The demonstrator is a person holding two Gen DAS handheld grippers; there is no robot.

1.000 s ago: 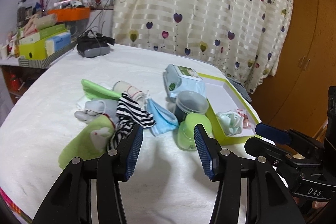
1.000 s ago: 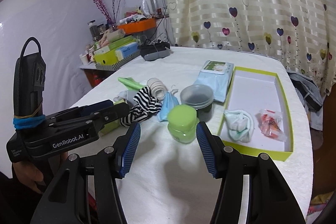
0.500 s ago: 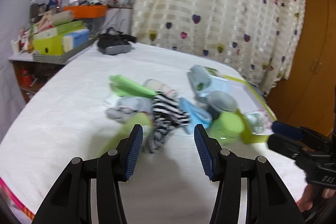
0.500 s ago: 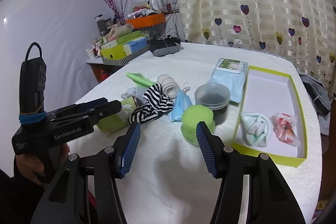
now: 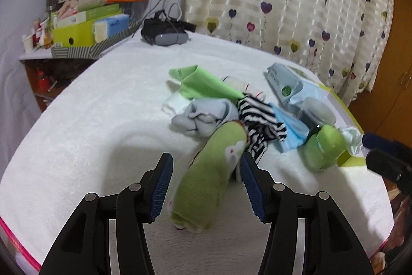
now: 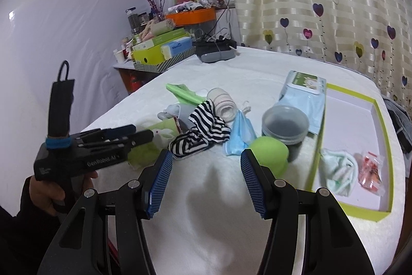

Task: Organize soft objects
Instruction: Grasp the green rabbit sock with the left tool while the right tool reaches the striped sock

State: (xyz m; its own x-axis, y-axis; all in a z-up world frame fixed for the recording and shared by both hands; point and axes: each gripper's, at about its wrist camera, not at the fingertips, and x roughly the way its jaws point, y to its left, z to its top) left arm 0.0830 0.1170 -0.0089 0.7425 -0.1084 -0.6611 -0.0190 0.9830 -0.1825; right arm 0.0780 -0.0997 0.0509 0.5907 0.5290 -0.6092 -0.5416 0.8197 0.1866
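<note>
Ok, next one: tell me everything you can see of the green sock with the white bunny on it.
The green sock is soft knit, lime green, with a white bunny motif near one end and reddish trim showing at both ends. It lies flat and elongated on the white tablecloth, at the near edge of the pile. Its far end meets the grey sock and the striped cloth. It lies between the opening jaws of the left gripper; the pads do not press it.
</note>
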